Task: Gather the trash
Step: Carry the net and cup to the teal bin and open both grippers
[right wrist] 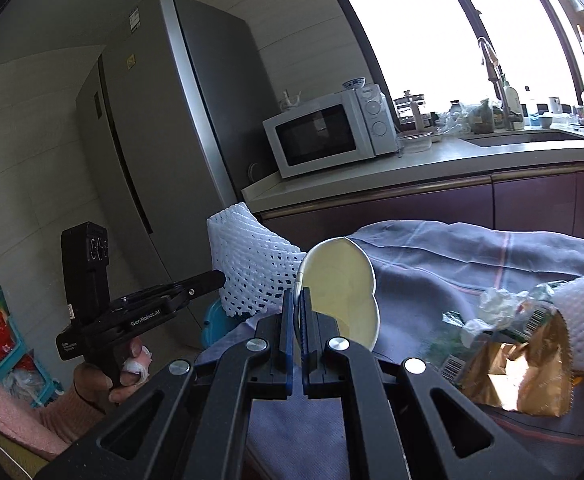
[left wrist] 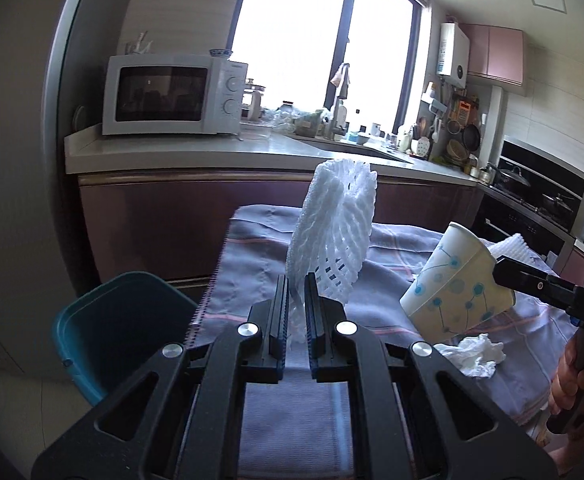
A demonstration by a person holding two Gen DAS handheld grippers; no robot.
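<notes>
My left gripper [left wrist: 296, 280] is shut on a white foam fruit net [left wrist: 334, 228], which stands up above the cloth-covered table [left wrist: 260, 248]. My right gripper [right wrist: 301, 294] is shut on the rim of a paper cup [right wrist: 342, 280] with blue dots; that cup [left wrist: 456, 284] shows tilted at the right of the left wrist view. The net [right wrist: 254, 268] and the left gripper [right wrist: 216, 280] sit left of the cup in the right wrist view. A teal bin [left wrist: 116, 320] stands on the floor left of the table. A crumpled tissue [left wrist: 474, 354] lies on the cloth.
More wrappers, a gold foil bag [right wrist: 512, 368] and a tissue [right wrist: 496, 300] lie on the cloth at right. Behind are a counter [left wrist: 252, 150] with a microwave [left wrist: 172, 94], a sink, a fridge [right wrist: 164, 120] and a stove [left wrist: 532, 196]. A hand [right wrist: 104, 380] holds the left gripper.
</notes>
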